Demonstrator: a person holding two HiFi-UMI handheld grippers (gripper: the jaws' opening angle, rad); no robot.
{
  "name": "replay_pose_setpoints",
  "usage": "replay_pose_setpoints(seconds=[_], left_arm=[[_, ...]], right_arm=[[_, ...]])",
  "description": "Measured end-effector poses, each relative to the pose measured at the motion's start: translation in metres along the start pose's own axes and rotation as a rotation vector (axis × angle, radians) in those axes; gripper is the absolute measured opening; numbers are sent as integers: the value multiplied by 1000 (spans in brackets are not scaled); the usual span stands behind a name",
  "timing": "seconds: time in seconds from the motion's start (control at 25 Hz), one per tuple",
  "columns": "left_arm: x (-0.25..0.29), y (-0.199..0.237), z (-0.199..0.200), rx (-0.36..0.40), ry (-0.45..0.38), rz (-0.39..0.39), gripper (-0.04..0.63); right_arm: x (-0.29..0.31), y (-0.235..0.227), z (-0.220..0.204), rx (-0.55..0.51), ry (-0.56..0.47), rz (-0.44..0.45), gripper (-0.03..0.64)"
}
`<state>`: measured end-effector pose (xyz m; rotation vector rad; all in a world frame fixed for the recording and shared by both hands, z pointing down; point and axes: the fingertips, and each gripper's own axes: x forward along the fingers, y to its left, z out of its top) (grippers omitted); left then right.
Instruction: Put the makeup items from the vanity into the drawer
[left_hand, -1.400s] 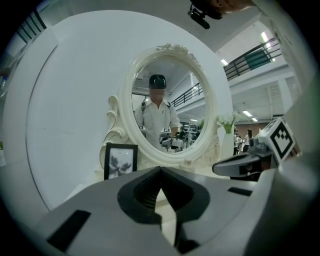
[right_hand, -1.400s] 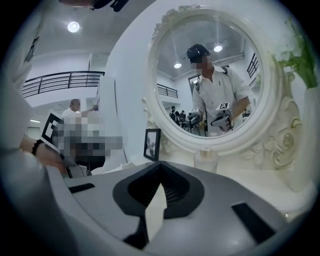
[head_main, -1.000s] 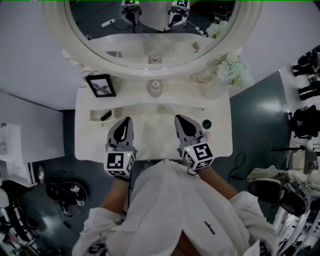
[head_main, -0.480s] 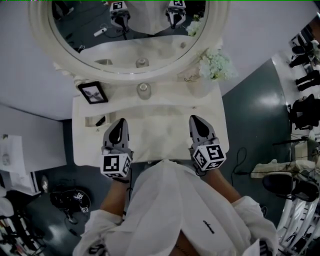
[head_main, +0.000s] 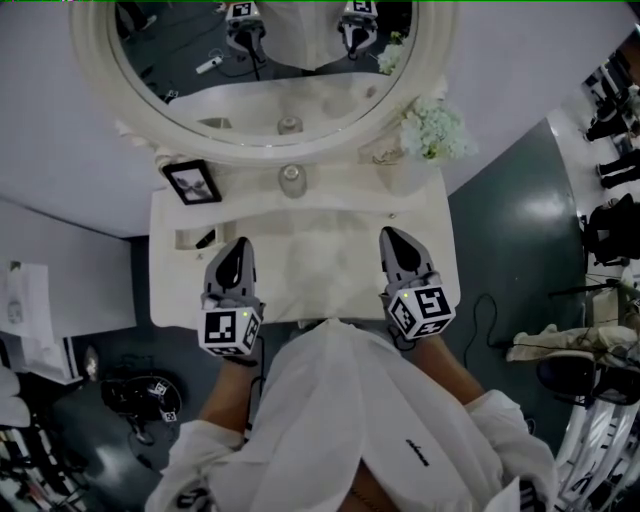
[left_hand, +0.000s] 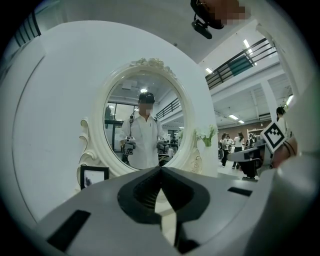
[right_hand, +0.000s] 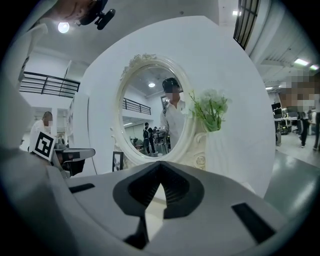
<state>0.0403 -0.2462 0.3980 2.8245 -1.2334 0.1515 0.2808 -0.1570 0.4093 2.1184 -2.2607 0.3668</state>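
The white vanity top (head_main: 310, 270) lies below me under an oval mirror (head_main: 270, 90). A small dark makeup item (head_main: 206, 238) rests in a shallow tray at the top's left. A round glass bottle (head_main: 291, 180) stands at the back, by the mirror's base. My left gripper (head_main: 240, 244) hovers over the left of the top, just right of the dark item, shut with nothing in it. My right gripper (head_main: 388, 235) hovers over the right side, also shut and empty. In the gripper views both pairs of tips meet, left gripper (left_hand: 160, 169) and right gripper (right_hand: 160, 164).
A black picture frame (head_main: 190, 182) leans at the back left. A white vase of pale flowers (head_main: 430, 130) stands at the back right. Dark floor surrounds the vanity, with chairs and gear at the right (head_main: 610, 230) and equipment at the lower left (head_main: 130, 395).
My right gripper has shifted right along the top. A small round green item seen beside it a second ago no longer shows. The left gripper has barely moved.
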Motion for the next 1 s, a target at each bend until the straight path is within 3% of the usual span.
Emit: replay_pose_setpoints(seconds=[1.0], left_arm=[[-4, 0, 1, -20, -18, -33, 28]], right_arm=[[5, 19, 1, -9, 1, 15, 17]])
